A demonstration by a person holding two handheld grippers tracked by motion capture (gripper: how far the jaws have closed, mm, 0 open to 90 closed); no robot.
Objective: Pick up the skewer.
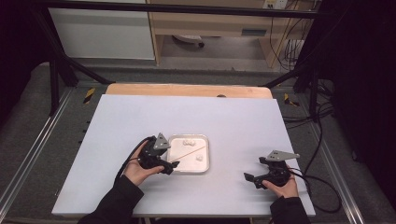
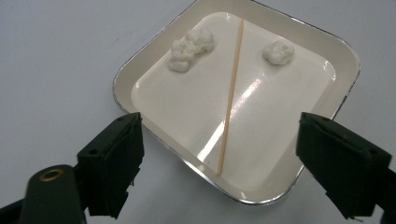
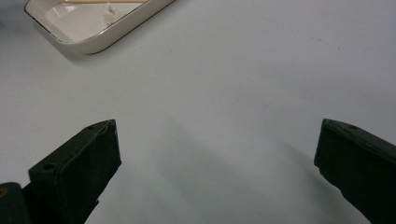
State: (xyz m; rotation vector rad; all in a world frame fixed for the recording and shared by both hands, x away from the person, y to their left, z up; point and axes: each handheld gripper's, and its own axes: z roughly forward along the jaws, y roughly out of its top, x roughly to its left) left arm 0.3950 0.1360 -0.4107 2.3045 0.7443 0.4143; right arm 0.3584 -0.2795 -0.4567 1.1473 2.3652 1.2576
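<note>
Left gripper (image 2: 219,158) hovers just above the near edge of the shallow cream square tray with a thin metallic rim (image 2: 336,60), jaws spread wide with nothing between the pads; the thin pale wooden skewer (image 2: 230,95) lies below the gap between them, flat inside the tray, running diagonally from the far rim to the near rim. In the high view the same stick (image 1: 188,154) crosses the tray (image 1: 206,138) near the left gripper (image 1: 171,167), tray sitting on the white table board (image 1: 243,116), left of centre and toward the person. Judging by looks: the skewer is very light, stiff but snappable, smooth and narrow, likely to roll or slip on the glossy tray floor. Best bet is to pinch across its near end, where it rests against the rim and seems slightly raised; a mid-shaft grab looks harder as it lies flat. Gentle squeeze only. Two white lumpy soft pieces, maybe cotton or marshmallow, can't tell: a bigger one (image 2: 191,46) left of the stick and a smaller one (image 2: 279,51) right of it, neither touching it; they'd squash easily and weigh almost nothing. Right gripper (image 3: 217,154) is also spread, empty, low over bare table, well apart from the tray. Count: one tray, one skewer, two white lumps, two grippers.
</note>
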